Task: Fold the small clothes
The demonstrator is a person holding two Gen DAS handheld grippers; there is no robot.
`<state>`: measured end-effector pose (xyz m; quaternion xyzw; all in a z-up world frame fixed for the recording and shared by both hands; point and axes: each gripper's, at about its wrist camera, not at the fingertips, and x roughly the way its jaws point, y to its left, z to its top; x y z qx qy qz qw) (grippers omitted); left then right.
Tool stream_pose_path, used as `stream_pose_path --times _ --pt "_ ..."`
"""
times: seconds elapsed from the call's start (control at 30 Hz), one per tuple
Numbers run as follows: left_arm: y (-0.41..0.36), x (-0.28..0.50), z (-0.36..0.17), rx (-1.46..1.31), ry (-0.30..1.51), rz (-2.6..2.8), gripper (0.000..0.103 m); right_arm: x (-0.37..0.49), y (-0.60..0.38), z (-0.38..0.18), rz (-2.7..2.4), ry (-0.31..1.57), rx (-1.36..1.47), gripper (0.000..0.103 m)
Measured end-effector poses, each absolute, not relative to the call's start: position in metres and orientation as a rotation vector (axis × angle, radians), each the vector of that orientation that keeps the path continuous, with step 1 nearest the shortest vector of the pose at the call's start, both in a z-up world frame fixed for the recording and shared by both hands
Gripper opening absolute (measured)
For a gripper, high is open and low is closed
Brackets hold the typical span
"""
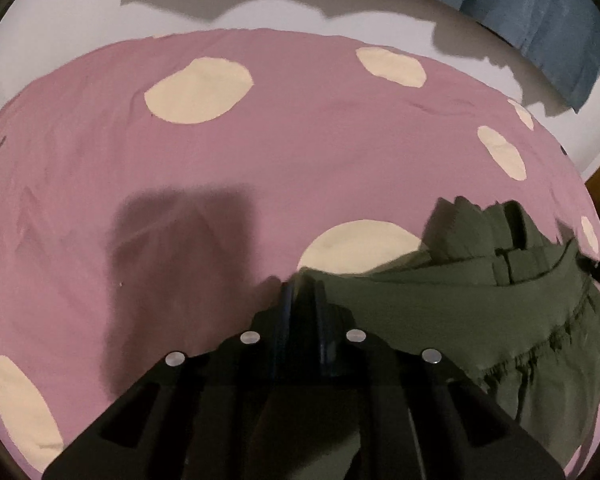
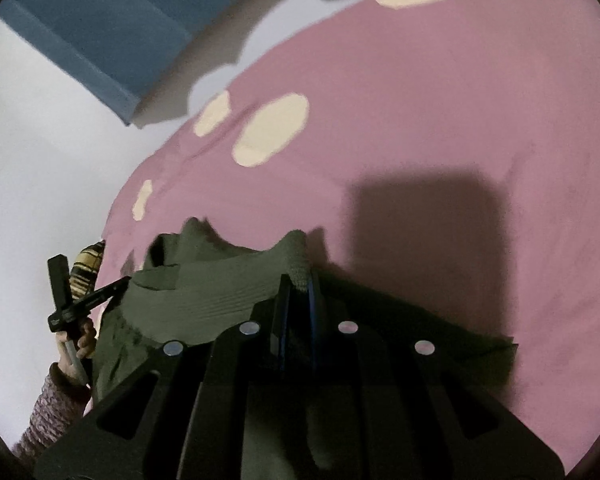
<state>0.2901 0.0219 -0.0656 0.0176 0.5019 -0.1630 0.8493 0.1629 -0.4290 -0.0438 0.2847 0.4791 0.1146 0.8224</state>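
olive-green garment lies bunched on a pink bedsheet with cream dots, sitting at about 4 o'clock in the left wrist view. the left gripper is clamped on its edge, jaws nearly together. the right gripper pinches a ribbed corner of the same garment at 6 o'clock. blue curtain hangs at 11 o'clock.
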Motion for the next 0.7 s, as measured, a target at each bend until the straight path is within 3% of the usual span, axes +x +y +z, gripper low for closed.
stream_pose_path --times 0.23,0.37,0.5,0.53,0.6,0.7 --pt "0.023 0.292 -0.066 0.033 1.051 -0.338 0.014 0.161 -0.439 -0.056 0.231 1.026 0.724 0.008" --pt "0.037 0.293 -0.059 -0.066 1.06 -0.338 0.023 0.153 -0.45 -0.053 0.193 1.01 0.797 0.013" --pt "0.059 0.281 -0.043 -0.127 1.037 -0.315 0.025 0.134 -0.468 -0.045 0.084 1.006 0.798 0.019" --pt "0.065 0.277 -0.039 -0.14 1.03 -0.31 0.029 0.125 -0.474 -0.041 0.065 0.998 0.807 0.02" --pt "0.081 0.264 -0.029 -0.182 1.01 -0.307 0.053 0.111 -0.482 -0.034 0.046 0.973 0.832 0.029" --pt "0.103 0.235 -0.013 -0.226 0.957 -0.312 0.06 0.084 -0.488 -0.013 0.012 0.919 0.841 0.038"
